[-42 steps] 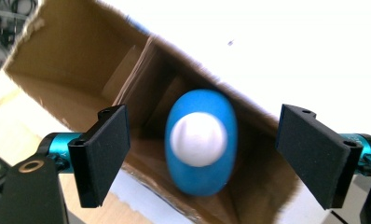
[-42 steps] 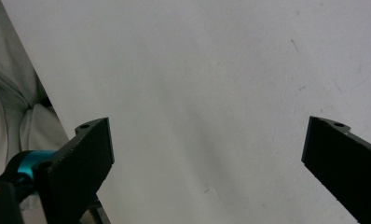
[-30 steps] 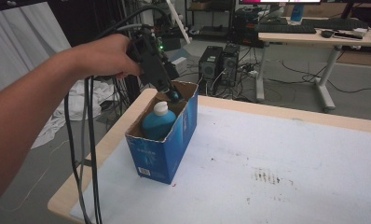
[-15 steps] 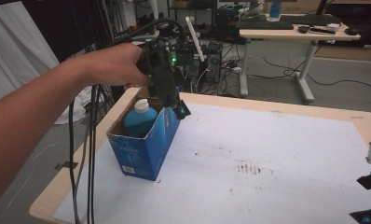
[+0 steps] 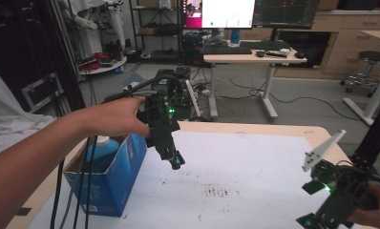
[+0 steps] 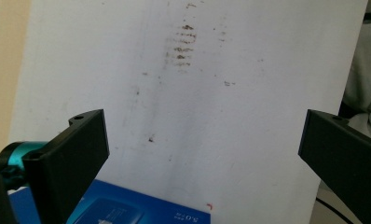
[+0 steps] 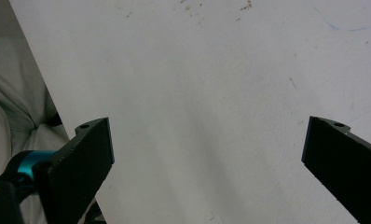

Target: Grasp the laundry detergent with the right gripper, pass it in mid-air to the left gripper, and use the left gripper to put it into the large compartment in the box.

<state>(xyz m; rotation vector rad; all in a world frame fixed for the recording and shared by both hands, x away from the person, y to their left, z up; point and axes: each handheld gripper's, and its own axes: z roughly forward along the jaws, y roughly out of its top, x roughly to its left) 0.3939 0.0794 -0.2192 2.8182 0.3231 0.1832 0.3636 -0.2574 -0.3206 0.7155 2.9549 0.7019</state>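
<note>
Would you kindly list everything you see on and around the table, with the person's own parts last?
box: one, blue, left part of the table.
bottle: one, blue with a white cap, upright in the box.
table: one, white top with dark smudges, wooden rim.
desk: one, pale wood, behind, bearing monitors and a keyboard.
stool: one, dark, far right.
left gripper: one, black, open, right of the box.
right gripper: one, black, open, lower right.

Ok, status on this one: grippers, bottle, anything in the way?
Left gripper open, empty, jaws just opened, beside the box. Right gripper open, empty. Blue bottle inside box. Nothing in the way.
</note>
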